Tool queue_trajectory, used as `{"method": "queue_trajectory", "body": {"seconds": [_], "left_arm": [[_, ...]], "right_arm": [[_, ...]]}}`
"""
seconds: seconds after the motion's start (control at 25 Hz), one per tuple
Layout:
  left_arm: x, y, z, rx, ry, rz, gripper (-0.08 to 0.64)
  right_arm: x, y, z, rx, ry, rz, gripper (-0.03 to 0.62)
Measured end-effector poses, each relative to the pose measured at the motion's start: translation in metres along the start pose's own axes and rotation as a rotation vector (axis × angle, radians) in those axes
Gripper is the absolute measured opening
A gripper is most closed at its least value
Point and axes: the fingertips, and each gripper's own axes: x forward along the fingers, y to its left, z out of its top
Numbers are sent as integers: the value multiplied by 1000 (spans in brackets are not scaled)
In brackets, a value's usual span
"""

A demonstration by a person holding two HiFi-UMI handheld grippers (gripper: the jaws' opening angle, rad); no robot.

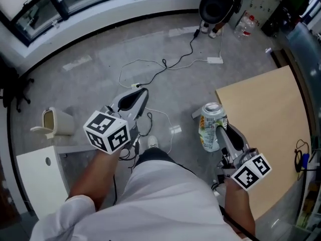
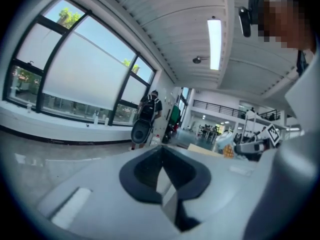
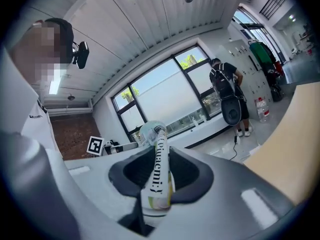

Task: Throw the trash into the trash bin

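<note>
My right gripper (image 1: 220,130) is shut on a drink can (image 1: 210,126) with a silver top and a green and yellow label, held upright over the floor just left of the wooden table. In the right gripper view the can (image 3: 155,156) stands between the dark pads of that gripper (image 3: 158,184). My left gripper (image 1: 141,97) hovers over the floor at centre left with its jaws together. In its own view the left gripper (image 2: 162,173) shows only a pale sliver between the pads, which I cannot identify. A small cream trash bin (image 1: 56,122) with a swing lid stands on the floor at the left.
A light wooden table (image 1: 273,124) fills the right side. A white board or cabinet (image 1: 37,179) lies beside the bin. Cables (image 1: 165,64) run across the grey floor. A person in black (image 3: 227,91) stands by the far wall, with water bottles (image 1: 245,25) nearby.
</note>
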Motion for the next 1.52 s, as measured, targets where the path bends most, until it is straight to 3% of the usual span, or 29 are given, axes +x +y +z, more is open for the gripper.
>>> {"method": "queue_trajectory", "body": {"seconds": [0.24,0.36,0.52,1.04,1.52], "left_arm": [[-6,66,32,-35,-43,90,4],[-14,91,31,-76,-42,112,4],[-28,115,27,-71,-43,154,4],[-58,179,33,-138,-116,345,3],[-8,265,68,-172,-119,511,3]], "right_arm": [[99,12,20,-20,99,108,92],[148,19,19,-11,132,154,92],[204,37,17,-25,161,232,92],[314,60,20,-59,261,411,92],[445,33,56,-74,325,567,92]]}}
